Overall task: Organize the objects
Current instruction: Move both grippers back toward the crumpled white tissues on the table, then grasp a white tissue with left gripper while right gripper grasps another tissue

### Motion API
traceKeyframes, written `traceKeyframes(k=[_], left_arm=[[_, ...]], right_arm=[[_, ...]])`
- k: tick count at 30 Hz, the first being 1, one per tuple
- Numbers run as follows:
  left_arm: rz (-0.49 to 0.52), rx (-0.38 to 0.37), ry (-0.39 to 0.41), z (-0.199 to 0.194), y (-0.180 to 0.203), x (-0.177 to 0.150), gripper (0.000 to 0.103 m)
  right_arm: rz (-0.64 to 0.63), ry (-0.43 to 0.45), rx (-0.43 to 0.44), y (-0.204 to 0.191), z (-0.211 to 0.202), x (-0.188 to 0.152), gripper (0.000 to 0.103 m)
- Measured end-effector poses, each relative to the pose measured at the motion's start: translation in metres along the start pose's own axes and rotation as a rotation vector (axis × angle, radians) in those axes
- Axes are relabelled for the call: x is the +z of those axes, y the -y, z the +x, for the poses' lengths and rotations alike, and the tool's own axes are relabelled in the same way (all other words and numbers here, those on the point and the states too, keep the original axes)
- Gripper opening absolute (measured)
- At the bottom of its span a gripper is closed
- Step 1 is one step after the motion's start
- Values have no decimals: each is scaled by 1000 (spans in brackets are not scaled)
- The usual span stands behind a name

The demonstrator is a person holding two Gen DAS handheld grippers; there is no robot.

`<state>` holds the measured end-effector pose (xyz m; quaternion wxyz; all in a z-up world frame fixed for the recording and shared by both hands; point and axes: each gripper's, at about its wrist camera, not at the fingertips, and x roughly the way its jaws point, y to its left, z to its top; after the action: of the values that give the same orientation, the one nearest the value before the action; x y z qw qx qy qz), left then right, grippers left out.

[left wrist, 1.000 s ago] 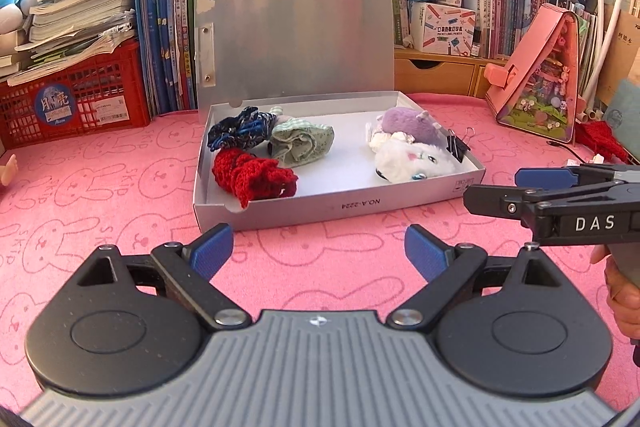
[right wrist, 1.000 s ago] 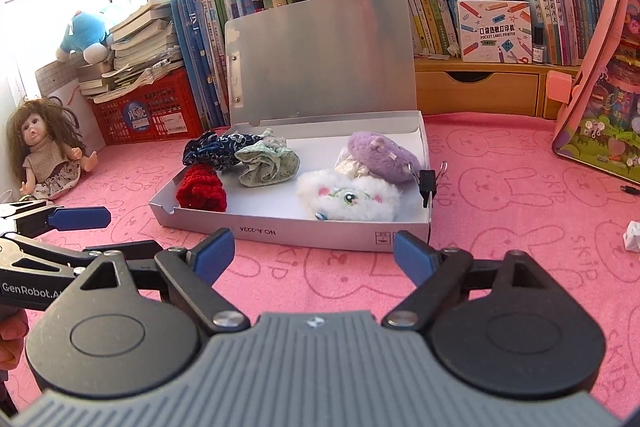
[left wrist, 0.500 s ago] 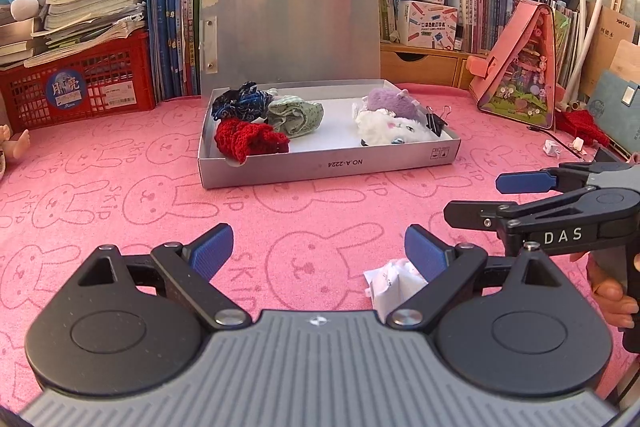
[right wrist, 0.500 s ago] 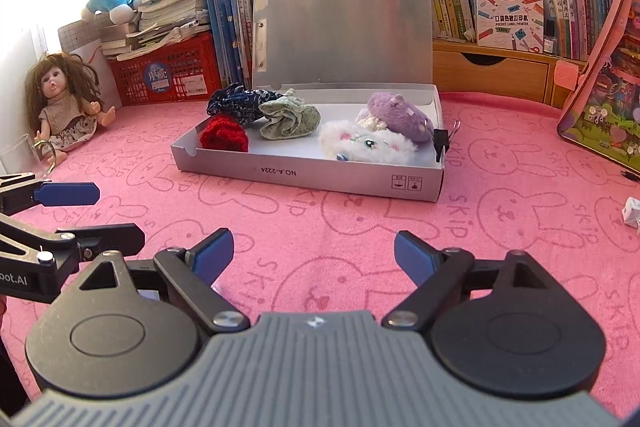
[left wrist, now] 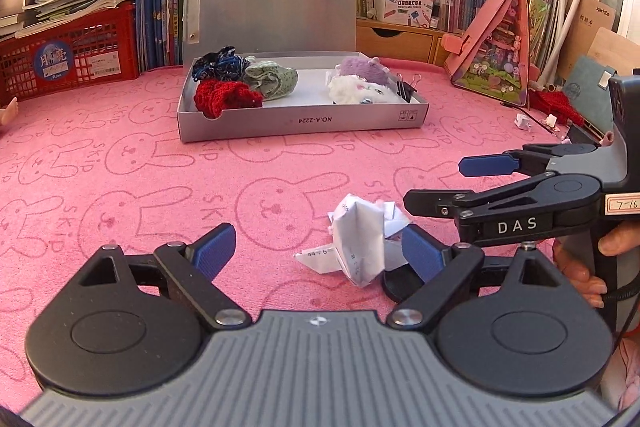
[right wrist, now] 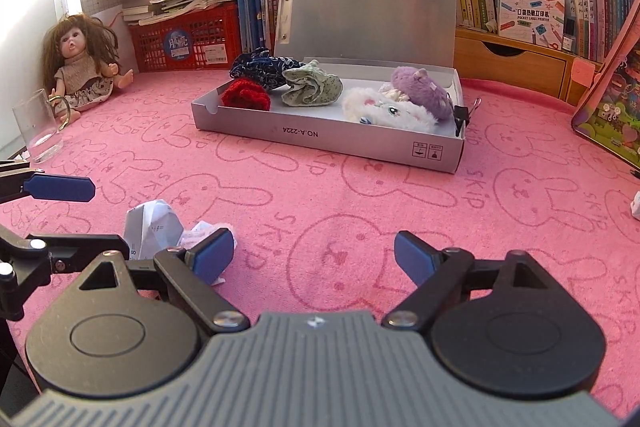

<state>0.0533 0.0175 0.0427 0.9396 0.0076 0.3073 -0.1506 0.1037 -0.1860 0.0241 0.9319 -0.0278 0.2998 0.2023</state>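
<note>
Left jaws: the left gripper (left wrist: 314, 249) had just been narrowing, pads wide and not pressing; crumpled paper (left wrist: 358, 239) lay between them, against the right-hand pad.
Right jaws: the right gripper (right wrist: 314, 253) stood wide and empty, paper just outside its left pad.
Paper: on the pink mat (left wrist: 120, 155), well short of the grey box (left wrist: 300, 121).
Risk: off-centre paper could be nudged aside or only partly pinched as the jaws closed.
Risk: the two grippers sat close and might collide.

Crumpled white paper (left wrist: 360, 239) on pink cloth, outside open box (left wrist: 304, 119).
</note>
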Motion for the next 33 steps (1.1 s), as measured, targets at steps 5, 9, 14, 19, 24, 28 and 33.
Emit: traceKeyframes(k=[5,9,14,19,24,28,33], left_arm=[[-16,-31,-13,11,6,-1,59],[-47,-49,-30,18,6,1,32],[-35,-12,9,9,-1,7,30],[-58,56,25,5,-21,11,30],[-84,80,8,7,-34,8,32],[-86,95,11,10,-35,5,39],[-94,106,16,17,-34,3,57]], right_arm=[[7,2,2,2,-2,-2,93],[16,0,3,4,-1,-2,93],[6,-4,41,3,-1,-3,93],[-34,-5,123,-10,0,-2,93],[-88,-12,129,-28,7,-3,92],[-122,-16,128,-38,11,-2,85],[-137,-22,116,-44,15,-2,72]])
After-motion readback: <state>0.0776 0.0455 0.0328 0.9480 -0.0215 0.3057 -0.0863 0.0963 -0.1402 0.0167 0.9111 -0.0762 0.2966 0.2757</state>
